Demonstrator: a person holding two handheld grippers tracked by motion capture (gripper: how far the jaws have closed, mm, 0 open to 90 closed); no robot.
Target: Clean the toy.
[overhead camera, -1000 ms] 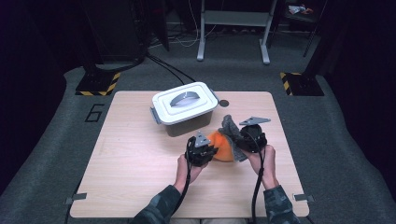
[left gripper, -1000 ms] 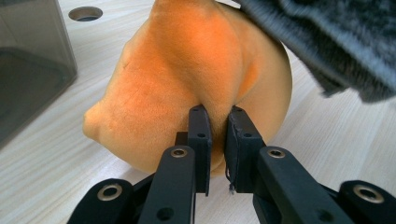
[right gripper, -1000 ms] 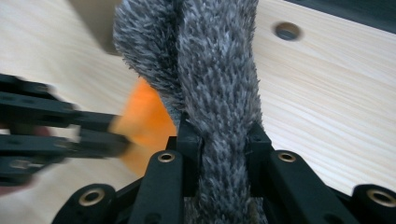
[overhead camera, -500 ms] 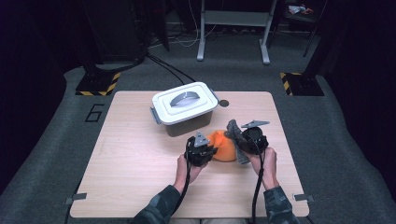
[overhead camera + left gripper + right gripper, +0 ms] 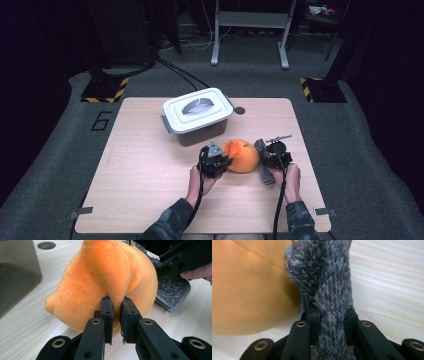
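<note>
L gripper is sitting near the front-middle of the table, w/ its jaws nipping a fold of the orange plush toy. In the left gripper view the two black pads are nearly together w/ a pinch of orange fur between them; how much fabric is caught is hidden behind the pads. R gripper is lying just right of the toy, jaws clamping a strip of grey fuzzy cloth. In the right gripper view the grey pile is filling the gap btw the jaws and running up out of frame, so its far end is cut off; the orange toy is pressing against it at left. From the high view the cloth is mostly covered by the R gripper and hand, its shape hard to make out. A white lidded box is standing behind the toy, near but apart; its dark wall is showing cut off at the left gripper view's edge. Both forearms are entering from the bottom, sleeves partly out of frame.
</note>
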